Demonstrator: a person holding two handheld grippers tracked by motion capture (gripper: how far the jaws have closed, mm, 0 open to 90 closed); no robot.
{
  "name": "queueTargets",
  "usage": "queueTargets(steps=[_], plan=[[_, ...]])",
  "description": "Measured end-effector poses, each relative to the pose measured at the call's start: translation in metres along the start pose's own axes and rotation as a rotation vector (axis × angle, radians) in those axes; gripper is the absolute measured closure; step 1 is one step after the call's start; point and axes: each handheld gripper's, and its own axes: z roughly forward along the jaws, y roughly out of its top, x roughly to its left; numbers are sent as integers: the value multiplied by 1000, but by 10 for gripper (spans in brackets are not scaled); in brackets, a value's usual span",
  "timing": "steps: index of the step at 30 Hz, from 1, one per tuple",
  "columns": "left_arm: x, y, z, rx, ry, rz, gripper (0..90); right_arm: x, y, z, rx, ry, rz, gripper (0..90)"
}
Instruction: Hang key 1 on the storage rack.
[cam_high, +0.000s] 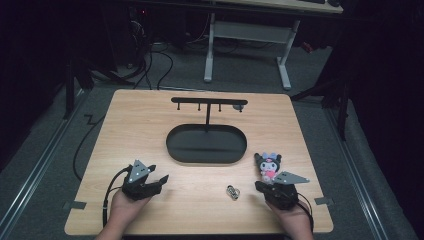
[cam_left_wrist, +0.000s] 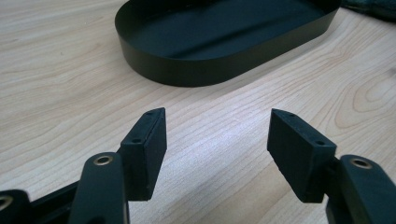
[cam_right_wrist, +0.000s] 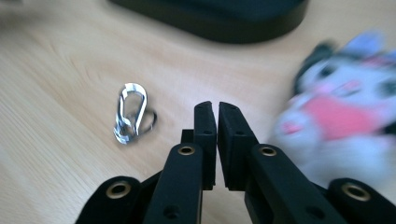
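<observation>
Trouble is most likely at the right gripper (cam_right_wrist: 214, 108), because its jaws are pressed together with nothing between them, and the two things it could take both lie outside its fingertips. The silver carabiner (cam_right_wrist: 130, 113) with its small ring lies flat on the wooden table (cam_high: 150, 130), off to the left of the closed fingers (cam_right_wrist: 204, 135), apart from them. The plush toy (cam_right_wrist: 348, 126) stands just to the right of the same fingers, very near and blurred. If this gripper goes for the clip without opening first, I think the closed tips only push it along the smooth wood. The clip is thin and flat, so the pads may also slide over it. A careless swing to the right can knock the toy over. The left gripper (cam_left_wrist: 217, 135) has its jaws wide apart and empty, above bare wood, with the black oval tray (cam_left_wrist: 196, 70) ahead of its fingertips. The stand with hooks (cam_high: 208, 102) rises from that tray.
</observation>
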Motion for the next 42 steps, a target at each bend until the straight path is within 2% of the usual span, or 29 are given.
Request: queueTargets(steps=[2, 7, 13, 18, 22, 28, 32, 36, 38, 42], plan=[[0, 1, -1, -4, 1, 7, 385, -1, -2, 6, 34, -44, -30, 874], [1, 1, 0, 2, 0, 5, 385, -18, -8, 1, 36, -100, 36, 867], [-2, 2, 1, 5, -1, 14, 385, -36, -16, -16, 8, -155, 88, 853], [-3, 2, 3, 11, -2, 14, 385, -38, -18, -25, -7, -122, 103, 805], [-3, 2, 4, 8, -8, 9, 388, -38, -19, -28, 1, -111, 111, 766], [-6, 2, 5, 9, -22, 12, 389, -45, -23, -36, 93, -141, 129, 692], [-7, 3, 5, 5, -26, 23, 389, -47, -23, -39, 175, -130, 127, 601], [-7, 4, 7, 3, -28, 26, 391, -46, -20, -40, 215, -139, 119, 553], [-8, 5, 8, 3, -34, 30, 391, -45, -13, -41, 257, -143, 111, 499], [-10, 5, 8, 3, -42, 41, 391, -51, -7, -42, 305, -148, 145, 423]])
